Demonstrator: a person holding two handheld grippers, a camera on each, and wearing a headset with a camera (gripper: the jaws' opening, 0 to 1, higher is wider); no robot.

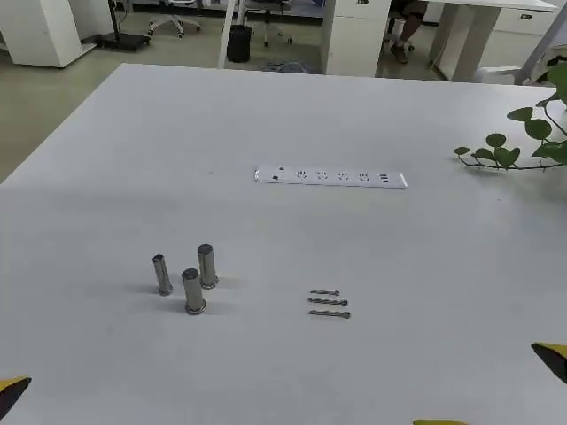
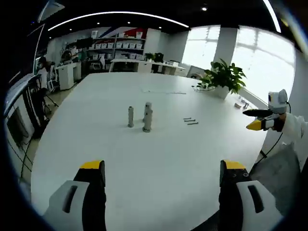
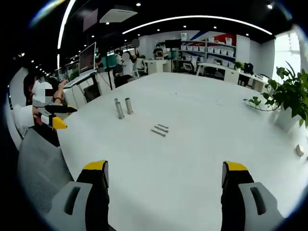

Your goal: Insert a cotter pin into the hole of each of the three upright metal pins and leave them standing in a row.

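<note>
A: Logged the pins?
B: Logged. Found three pins (image 1: 194,291) upright on the table (image 1: 425,266), lower left of centre in the head view. Stood bunched in a triangle, close but apart, not in a row.
A: And the cotter pins?
B: Counted three cotter pins (image 1: 328,302) flat on the table, right of the pins, lower centre of the frame. Lay parallel, one below another, well apart from the pins. Not yet fitted.
A: Checked the left gripper?
B: Checked. Saw the left gripper (image 2: 162,168) released in its own view, jaws wide apart at the bottom, nothing between. Held well short of the pins (image 2: 147,120) at upper centre and the cotter pins (image 2: 190,121) just right of them.
A: Right gripper?
B: Much the same. Saw the right gripper (image 3: 164,167) released, jaws spread, empty. Placed the cotter pins (image 3: 160,130) near centre of that view, the pins (image 3: 119,109) up and left of them. Made out two pins there for sure; could not tell the third.
A: Anything else on the table?
B: Noted a power strip (image 1: 330,177) at upper centre of the head view and a plant (image 1: 532,133) at the right edge.
</note>
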